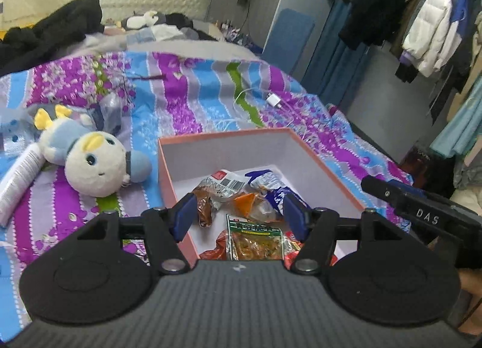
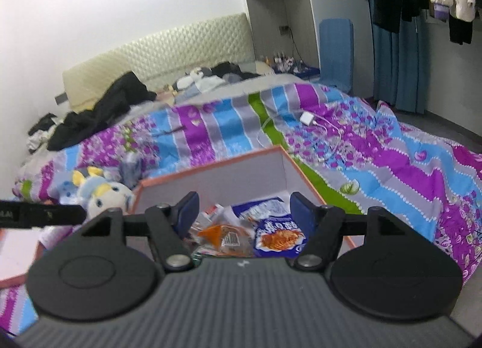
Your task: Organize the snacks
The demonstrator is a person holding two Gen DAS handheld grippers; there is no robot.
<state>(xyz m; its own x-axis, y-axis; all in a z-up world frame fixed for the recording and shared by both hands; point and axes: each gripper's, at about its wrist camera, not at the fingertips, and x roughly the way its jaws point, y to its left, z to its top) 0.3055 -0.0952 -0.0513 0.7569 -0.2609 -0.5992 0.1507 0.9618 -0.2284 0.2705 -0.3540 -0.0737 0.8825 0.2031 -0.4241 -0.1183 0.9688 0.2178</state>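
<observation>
Snack packets are lying heaped in the pink-rimmed cardboard box on the bed, just below and ahead of both grippers. The left gripper is hovering over them with its jaws spread and nothing between the pads; the right gripper is hanging likewise released. A green-labelled packet is showing only in the left view, nearest the camera. Beyond it, a blue packet is resting beside an orange one. A plush toy is lying left of the box, and farther off a white charger is sitting on the striped quilt.

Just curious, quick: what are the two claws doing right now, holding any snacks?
Left gripper: open, holding nothing.
Right gripper: open, holding nothing.
</observation>
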